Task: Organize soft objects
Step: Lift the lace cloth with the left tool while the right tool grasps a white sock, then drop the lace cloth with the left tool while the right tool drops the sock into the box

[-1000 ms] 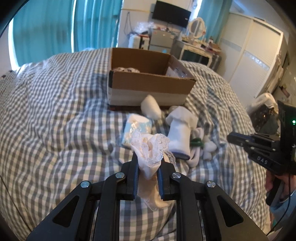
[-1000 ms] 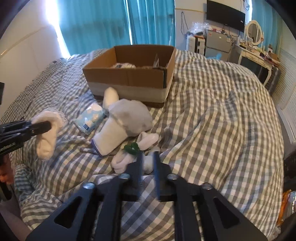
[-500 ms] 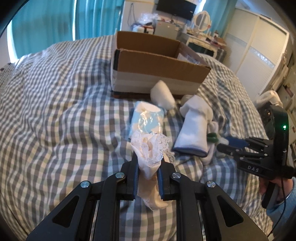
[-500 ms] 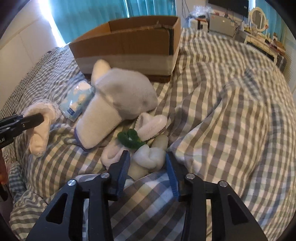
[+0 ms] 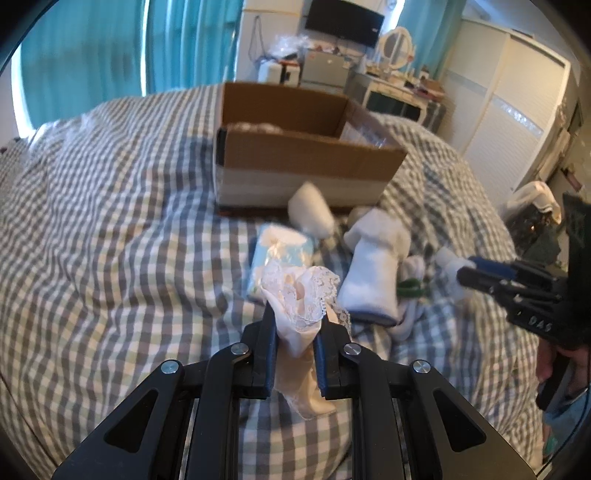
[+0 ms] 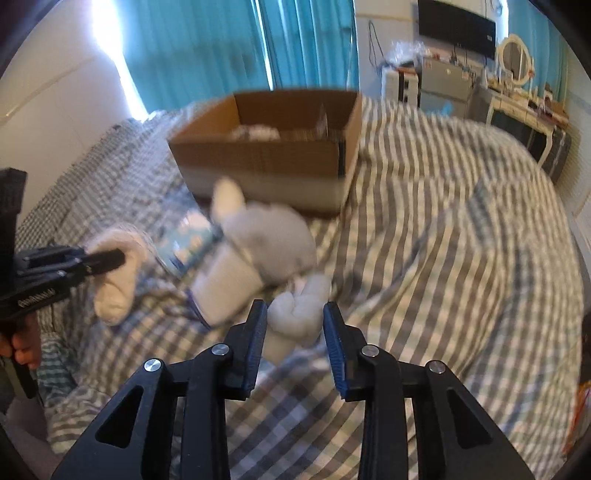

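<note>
Two hand-held grippers are in view — the left hand-held gripper (image 5: 295, 314), with one cream lace-trimmed sock (image 5: 301, 295) pinched between its fingers, and the right hand-held gripper (image 6: 295, 314), its jaws closing about one bundle of white socks (image 6: 295, 314). One cardboard box (image 5: 295, 166) stands on the one checked bed (image 5: 110, 240), and loose in front of it lie one pale blue packet (image 5: 282, 254), one large white-and-grey sock (image 5: 373, 277) and one small white rounded piece (image 5: 310, 208). Further back, across the room — one dark screen (image 5: 343, 22) and one oval mirror (image 5: 397, 40).
</note>
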Available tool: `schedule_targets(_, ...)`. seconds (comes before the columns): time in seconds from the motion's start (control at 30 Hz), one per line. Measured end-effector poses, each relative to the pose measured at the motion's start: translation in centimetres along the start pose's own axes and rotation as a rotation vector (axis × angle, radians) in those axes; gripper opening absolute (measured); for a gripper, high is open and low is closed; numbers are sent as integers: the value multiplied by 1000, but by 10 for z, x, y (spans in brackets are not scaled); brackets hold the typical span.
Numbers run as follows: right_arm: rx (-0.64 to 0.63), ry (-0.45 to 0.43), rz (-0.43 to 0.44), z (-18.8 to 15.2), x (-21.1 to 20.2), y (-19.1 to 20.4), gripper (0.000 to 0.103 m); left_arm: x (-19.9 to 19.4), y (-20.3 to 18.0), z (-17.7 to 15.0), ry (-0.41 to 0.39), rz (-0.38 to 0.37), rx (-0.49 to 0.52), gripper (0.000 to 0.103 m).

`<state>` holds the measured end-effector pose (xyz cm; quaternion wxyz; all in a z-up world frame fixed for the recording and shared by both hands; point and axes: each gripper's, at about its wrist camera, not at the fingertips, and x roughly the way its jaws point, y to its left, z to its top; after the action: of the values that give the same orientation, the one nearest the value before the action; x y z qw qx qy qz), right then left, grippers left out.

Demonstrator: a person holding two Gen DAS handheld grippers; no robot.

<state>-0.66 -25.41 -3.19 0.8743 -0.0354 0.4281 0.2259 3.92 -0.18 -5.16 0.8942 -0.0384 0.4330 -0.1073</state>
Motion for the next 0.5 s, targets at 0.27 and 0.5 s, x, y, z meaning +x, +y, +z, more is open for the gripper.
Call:
schedule_targets(0.27,-85,-131,5,66,-35,17,31,-30,-13,59,-111,-7,46,16)
schedule_targets(0.5,-123,-226,21,135,-36,24,31,-27,-16,116,-177,2,73,16)
